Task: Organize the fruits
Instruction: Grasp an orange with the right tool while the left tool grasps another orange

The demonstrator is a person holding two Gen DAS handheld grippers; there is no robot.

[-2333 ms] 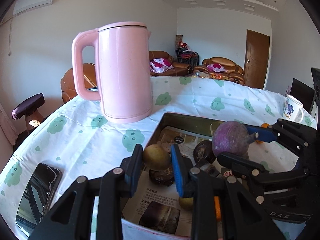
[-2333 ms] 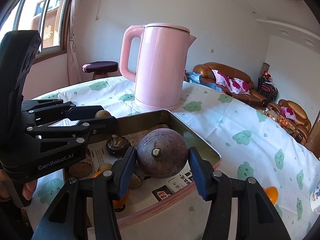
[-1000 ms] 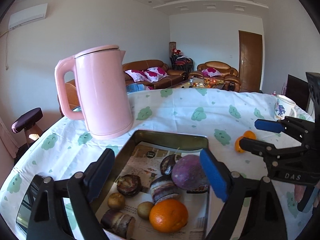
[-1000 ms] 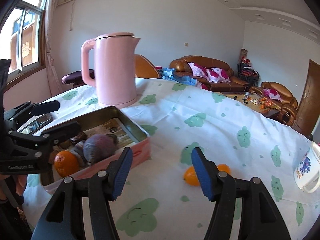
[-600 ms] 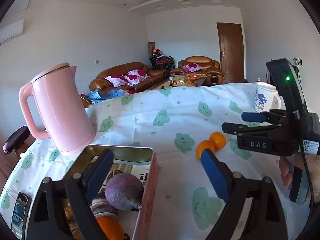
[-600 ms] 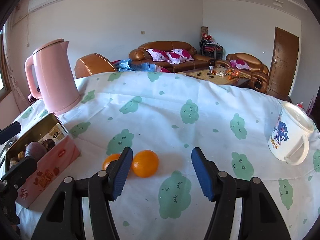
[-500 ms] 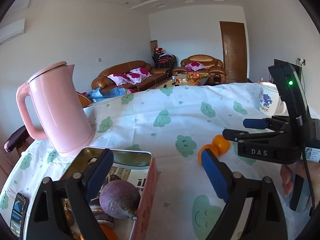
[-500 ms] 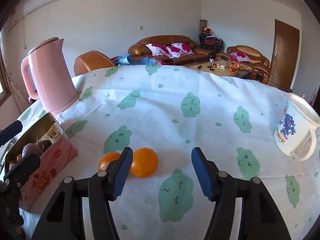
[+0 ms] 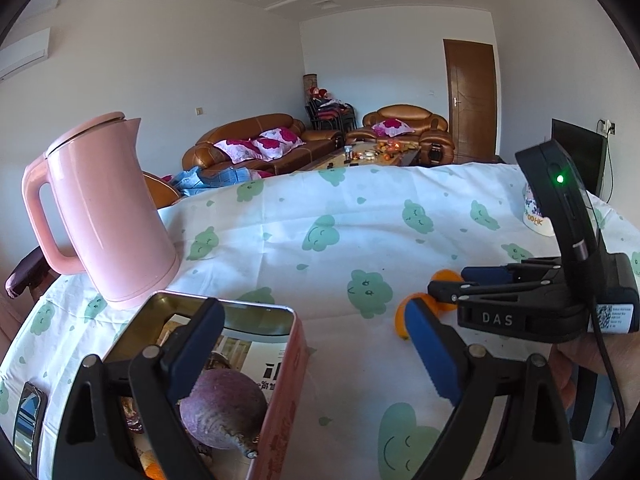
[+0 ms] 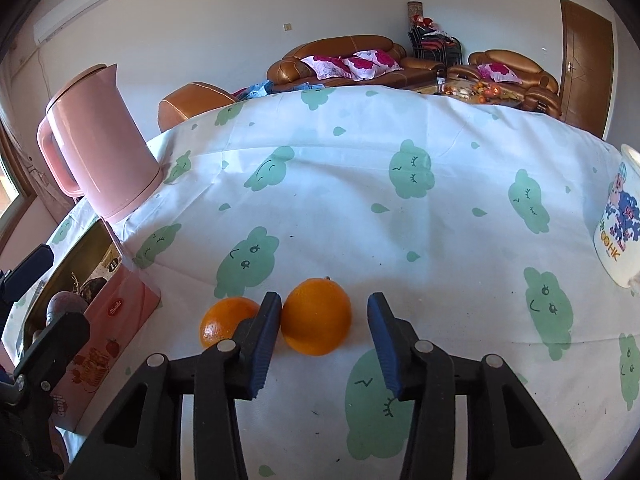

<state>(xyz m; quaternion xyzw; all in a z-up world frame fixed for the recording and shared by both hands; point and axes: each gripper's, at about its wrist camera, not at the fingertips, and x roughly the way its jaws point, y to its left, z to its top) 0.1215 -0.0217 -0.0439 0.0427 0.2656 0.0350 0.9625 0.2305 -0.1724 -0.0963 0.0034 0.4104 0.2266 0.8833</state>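
Note:
Two oranges lie side by side on the tablecloth. My right gripper (image 10: 324,332) has come down around the right orange (image 10: 316,316). Its jaws are closing, the left pad at the peel and a gap at the right pad. The left orange (image 10: 224,320) sits just outside the left finger. The pink tin (image 10: 116,320) holds a purple fruit (image 9: 224,416) and several other fruits. My left gripper (image 9: 312,348) hovers over the tin's right corner (image 9: 296,344), jaws opening, nothing gripped. From the left wrist, the right gripper (image 9: 452,284) hides most of the oranges (image 9: 402,314).
A pink kettle (image 9: 104,208) stands behind the tin. A white printed mug (image 10: 616,232) is at the far right. A phone (image 9: 28,420) lies at the table's left edge. A hand (image 9: 592,360) holds the right gripper. Sofas stand beyond the table.
Both grippers let go of fruit in the tin and swung right. The right gripper then dropped to the oranges and narrowed its jaws around one.

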